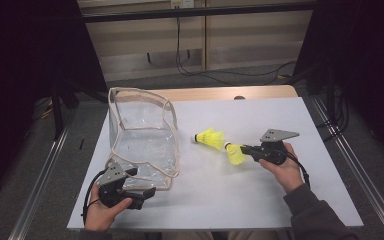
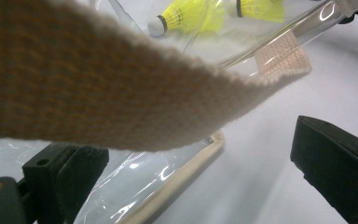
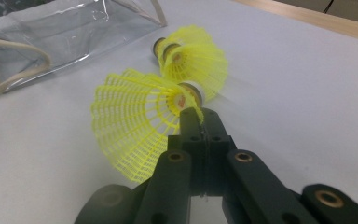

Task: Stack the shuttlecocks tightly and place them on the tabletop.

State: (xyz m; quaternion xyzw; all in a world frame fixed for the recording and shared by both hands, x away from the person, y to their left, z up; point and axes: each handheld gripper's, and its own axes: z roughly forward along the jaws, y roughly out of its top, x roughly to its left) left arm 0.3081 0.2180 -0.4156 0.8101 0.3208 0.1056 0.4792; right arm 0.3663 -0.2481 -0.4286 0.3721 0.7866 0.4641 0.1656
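Observation:
My right gripper is shut on the rim of a yellow shuttlecock's mesh skirt; the right gripper view shows the thin edge pinched between the closed jaws, the cork pointing away. A second yellow shuttlecock lies on the white tabletop just beyond it. A clear plastic bag with beige trim stands open at the left. My left gripper is open at the bag's near corner. In the left gripper view the trimmed bottom edge lies between the wide jaws and a beige strap hangs across the lens.
The white tabletop spreads to the right and front of the bag. Its wooden far edge and metal side rails bound the work area. Cables trail on the floor behind.

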